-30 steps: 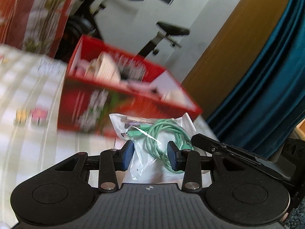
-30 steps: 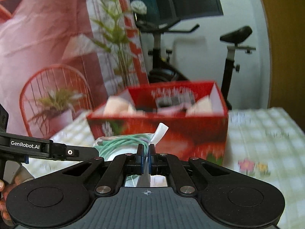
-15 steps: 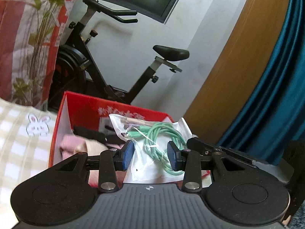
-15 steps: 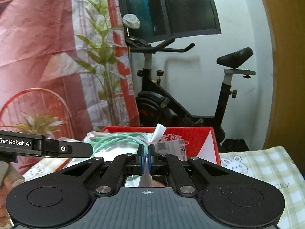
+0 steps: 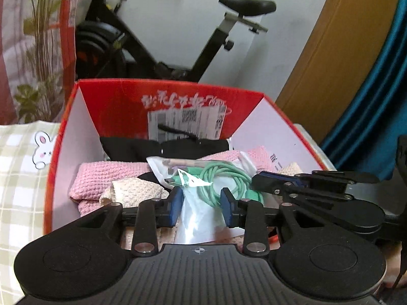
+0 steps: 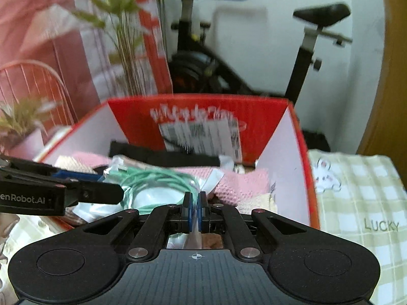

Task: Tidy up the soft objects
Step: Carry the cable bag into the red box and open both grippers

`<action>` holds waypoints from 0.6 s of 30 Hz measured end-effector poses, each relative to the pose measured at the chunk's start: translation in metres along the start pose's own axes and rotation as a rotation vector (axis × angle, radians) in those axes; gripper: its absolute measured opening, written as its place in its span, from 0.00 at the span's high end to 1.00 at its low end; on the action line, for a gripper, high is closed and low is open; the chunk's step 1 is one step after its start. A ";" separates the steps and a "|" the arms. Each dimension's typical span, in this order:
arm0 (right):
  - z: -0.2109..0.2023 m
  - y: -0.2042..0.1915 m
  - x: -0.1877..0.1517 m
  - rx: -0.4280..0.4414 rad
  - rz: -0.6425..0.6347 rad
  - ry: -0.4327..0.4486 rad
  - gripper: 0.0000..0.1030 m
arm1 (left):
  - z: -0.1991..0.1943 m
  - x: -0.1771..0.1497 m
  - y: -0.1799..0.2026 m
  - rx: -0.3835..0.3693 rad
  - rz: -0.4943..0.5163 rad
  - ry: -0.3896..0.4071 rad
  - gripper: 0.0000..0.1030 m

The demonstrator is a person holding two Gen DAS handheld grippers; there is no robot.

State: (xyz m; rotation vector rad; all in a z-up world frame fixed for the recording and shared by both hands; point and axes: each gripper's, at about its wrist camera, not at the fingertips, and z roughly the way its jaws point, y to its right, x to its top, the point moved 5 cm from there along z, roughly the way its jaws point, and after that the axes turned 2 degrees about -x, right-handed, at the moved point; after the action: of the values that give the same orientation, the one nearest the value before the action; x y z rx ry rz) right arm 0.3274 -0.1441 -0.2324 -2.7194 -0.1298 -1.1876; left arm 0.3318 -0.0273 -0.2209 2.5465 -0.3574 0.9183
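A clear plastic bag (image 5: 195, 218) with a coiled green cable (image 5: 229, 178) inside hangs over the open red box (image 5: 122, 106). My left gripper (image 5: 201, 206) has the bag's middle between its blue pads, which touch it on both sides, and its jaws are closing. My right gripper (image 6: 195, 208) is shut on a thin edge of the same bag (image 6: 152, 195). It reaches in from the right in the left wrist view. In the box lie a pink knit cloth (image 5: 106, 175), a beige knit piece (image 5: 134, 188) and a black cloth (image 5: 142, 147).
The red box (image 6: 132, 117) stands on a green-checked cloth (image 6: 356, 190) printed with rabbits. Behind it are an exercise bike (image 5: 178, 50), a tall plant (image 6: 122, 25) and a red banner. A wooden door (image 5: 330, 50) and a blue curtain (image 5: 368, 101) close the right side.
Both grippers have carried the bag forward from in front of the box to above its inside. The box's contents now lie right under the bag. The left jaws stand slightly narrower.
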 end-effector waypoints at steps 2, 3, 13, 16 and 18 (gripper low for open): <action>0.010 0.001 0.001 0.000 0.017 -0.050 0.96 | 0.006 0.002 0.000 0.004 0.004 -0.039 0.67; 0.015 0.001 0.001 0.001 0.025 -0.076 0.96 | 0.008 0.002 0.000 0.004 0.005 -0.057 0.67; 0.037 0.011 0.000 0.013 0.079 -0.187 0.95 | 0.019 -0.001 -0.005 -0.013 -0.014 -0.107 0.69; 0.036 0.010 -0.001 0.002 0.071 -0.184 0.94 | 0.016 0.000 -0.001 -0.021 0.006 -0.093 0.62; 0.034 0.011 -0.001 -0.003 0.072 -0.184 0.93 | 0.011 0.000 0.004 -0.050 0.017 -0.075 0.51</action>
State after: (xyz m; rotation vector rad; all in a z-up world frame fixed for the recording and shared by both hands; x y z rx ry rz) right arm 0.3530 -0.1481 -0.2576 -2.8061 -0.0533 -0.9189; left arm 0.3363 -0.0355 -0.2277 2.5411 -0.4200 0.8114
